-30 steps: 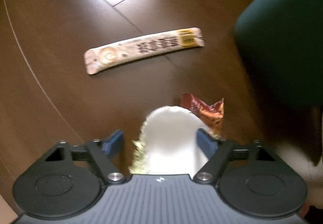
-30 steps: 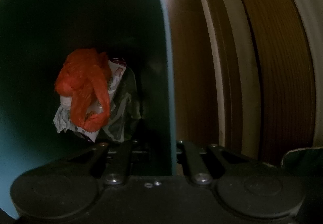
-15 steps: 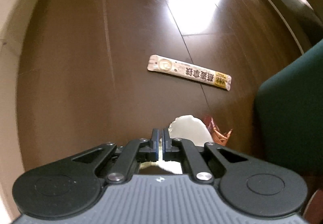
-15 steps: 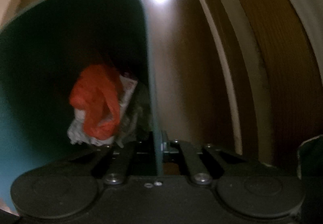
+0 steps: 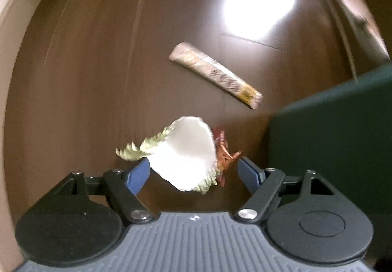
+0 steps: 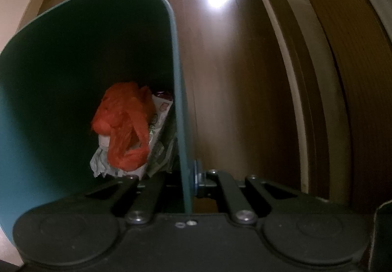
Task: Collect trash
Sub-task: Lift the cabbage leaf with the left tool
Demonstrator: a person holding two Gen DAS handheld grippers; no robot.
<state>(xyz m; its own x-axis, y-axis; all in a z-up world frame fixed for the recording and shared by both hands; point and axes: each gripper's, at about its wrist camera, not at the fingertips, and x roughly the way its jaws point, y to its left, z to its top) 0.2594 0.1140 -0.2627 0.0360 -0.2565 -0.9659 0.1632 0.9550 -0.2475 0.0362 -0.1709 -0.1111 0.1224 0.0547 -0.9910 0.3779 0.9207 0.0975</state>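
My left gripper [image 5: 193, 161] points down at the dark wooden floor, its jaws opening wide. Below and between its blue pads [image 5: 137, 174] lies a white crumpled wrapper [image 5: 186, 149] with a pale green frilled edge; the pads do not press on it. A red-orange snack wrapper [image 5: 223, 149] lies against its right side. Farther off lies a long beige stick packet [image 5: 215, 75]. My right gripper [image 6: 189, 183] is shut on the wall of the green bin [image 6: 73, 75], which holds an orange plastic bag [image 6: 125, 124] and crumpled paper [image 6: 156, 122].
The green bin [image 5: 330, 149] stands at the right edge of the left wrist view, close to the wrappers. A pale wall [image 5: 14, 26] runs along the left. In the right wrist view a wooden door frame [image 6: 294, 75] borders the floor on the right.
The left gripper closed, then opened wide again while it rose and rolled; the white wrapper now shows lower between its pads. The right gripper closed onto the bin wall.
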